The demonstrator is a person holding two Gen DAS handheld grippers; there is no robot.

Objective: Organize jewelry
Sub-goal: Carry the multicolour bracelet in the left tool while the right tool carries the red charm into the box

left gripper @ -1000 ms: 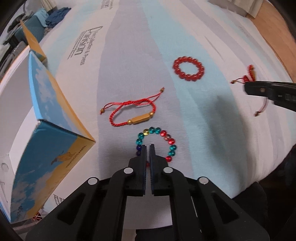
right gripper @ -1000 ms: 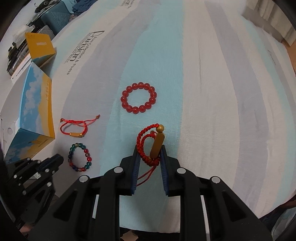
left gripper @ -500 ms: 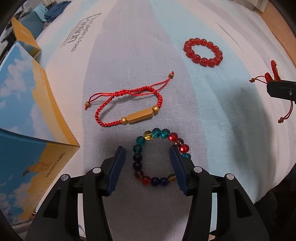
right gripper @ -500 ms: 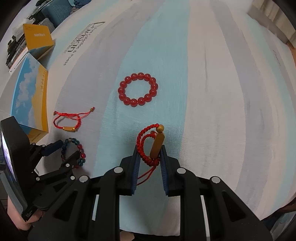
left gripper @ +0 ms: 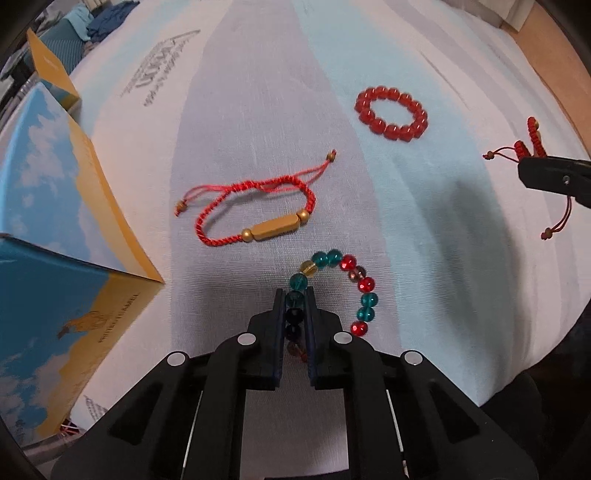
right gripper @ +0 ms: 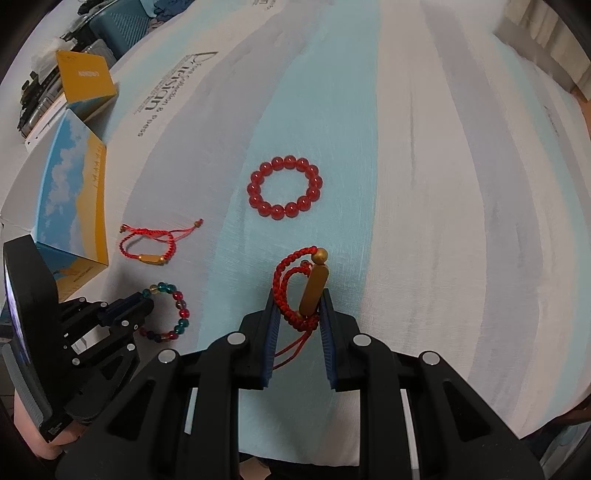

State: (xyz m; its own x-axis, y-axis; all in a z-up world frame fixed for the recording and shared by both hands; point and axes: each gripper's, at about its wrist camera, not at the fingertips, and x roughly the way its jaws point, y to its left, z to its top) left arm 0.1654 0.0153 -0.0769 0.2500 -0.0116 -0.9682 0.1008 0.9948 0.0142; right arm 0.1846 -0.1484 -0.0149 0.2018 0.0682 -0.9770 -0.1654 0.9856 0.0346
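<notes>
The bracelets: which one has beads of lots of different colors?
The multicolored bead bracelet, pinched by the left gripper. The red bead bracelet is all red, and both cord bracelets are red with gold.

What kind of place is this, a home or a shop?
Probably a home, perhaps a bedroom: bracelets lie on a striped cloth like a bedsheet, clothes lie in a heap behind, and a wooden floor shows beyond the edge.

The sheet (right gripper: 177,99) carries a large printed word, partly legible, seemingly ending "-sion". The blue-and-yellow box (left gripper: 74,295) has small lettering reading roughly "CAMEL". Print on the yellow box (right gripper: 86,77) is too blurred.
</notes>
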